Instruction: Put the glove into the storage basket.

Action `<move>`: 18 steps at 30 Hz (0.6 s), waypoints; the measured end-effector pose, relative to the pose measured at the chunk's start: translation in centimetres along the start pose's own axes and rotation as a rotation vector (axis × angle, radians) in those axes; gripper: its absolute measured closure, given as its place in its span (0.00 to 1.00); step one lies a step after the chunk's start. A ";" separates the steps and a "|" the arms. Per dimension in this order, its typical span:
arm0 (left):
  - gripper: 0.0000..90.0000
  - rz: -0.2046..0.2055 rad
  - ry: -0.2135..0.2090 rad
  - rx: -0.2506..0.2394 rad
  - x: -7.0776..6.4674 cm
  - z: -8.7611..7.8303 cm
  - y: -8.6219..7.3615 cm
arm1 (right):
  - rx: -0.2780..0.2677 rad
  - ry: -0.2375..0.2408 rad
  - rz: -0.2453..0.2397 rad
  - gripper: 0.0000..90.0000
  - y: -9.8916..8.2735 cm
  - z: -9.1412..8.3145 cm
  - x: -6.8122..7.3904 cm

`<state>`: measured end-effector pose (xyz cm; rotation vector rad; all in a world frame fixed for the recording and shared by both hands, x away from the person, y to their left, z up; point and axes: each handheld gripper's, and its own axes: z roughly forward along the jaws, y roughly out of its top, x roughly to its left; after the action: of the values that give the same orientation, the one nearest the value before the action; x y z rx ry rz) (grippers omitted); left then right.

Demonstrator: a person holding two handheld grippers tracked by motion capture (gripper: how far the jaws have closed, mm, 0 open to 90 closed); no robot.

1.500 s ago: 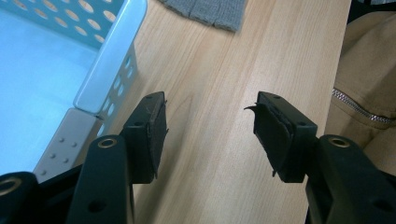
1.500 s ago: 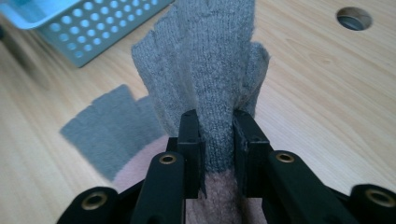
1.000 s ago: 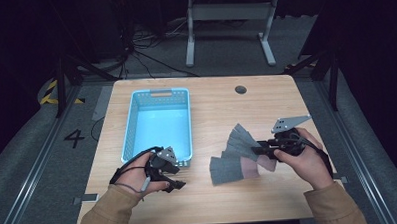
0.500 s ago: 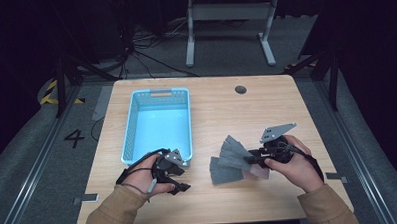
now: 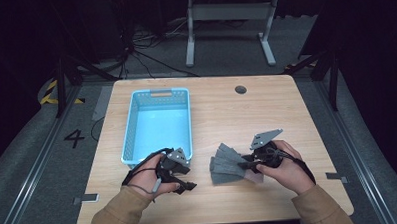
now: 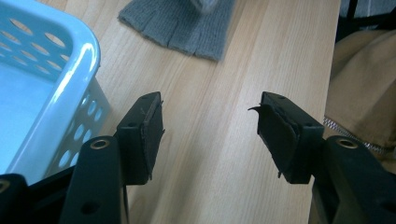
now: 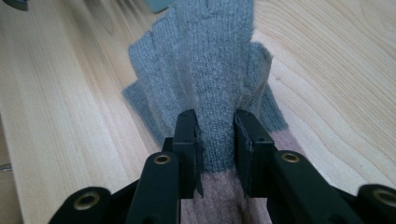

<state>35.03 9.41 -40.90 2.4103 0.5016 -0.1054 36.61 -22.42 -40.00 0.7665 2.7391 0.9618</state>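
The right tool (image 7: 215, 140) straddles a grey knitted glove (image 7: 210, 74) lying flat on the desk (image 5: 307, 118); whether its pads press the wool is hard to tell, and its pinkish cuff is cut off below. The left tool (image 6: 210, 135), jaws spread and empty (just opening wider), hovers beside the blue basket (image 5: 132, 129).

Bright, even overhead light falls on the wooden table (image 5: 286, 114); the floor around it sinks into near darkness. Shadows are soft. The blue basket (image 6: 70, 60) rim shows white glare. Close-up jaws look sharp, the far table edge slightly blurred.
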 end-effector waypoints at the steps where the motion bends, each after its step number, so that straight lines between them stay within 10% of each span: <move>1: 0.46 -0.006 -0.010 -0.001 0.0 0.1 0.0 | 0.004 -0.004 -0.004 0.81 0.0 0.2 0.0; 9: 0.50 0.022 -0.045 0.026 -0.2 1.2 0.1 | 0.037 -0.022 -0.030 0.80 -0.2 1.4 0.4; 18: 0.57 0.049 0.009 0.060 -0.5 2.2 0.5 | 0.044 -0.017 -0.037 0.72 -0.3 2.3 0.9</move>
<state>34.90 7.56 -42.23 2.4807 0.4490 -0.0891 36.38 -20.95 -41.94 0.7242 2.7582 0.8863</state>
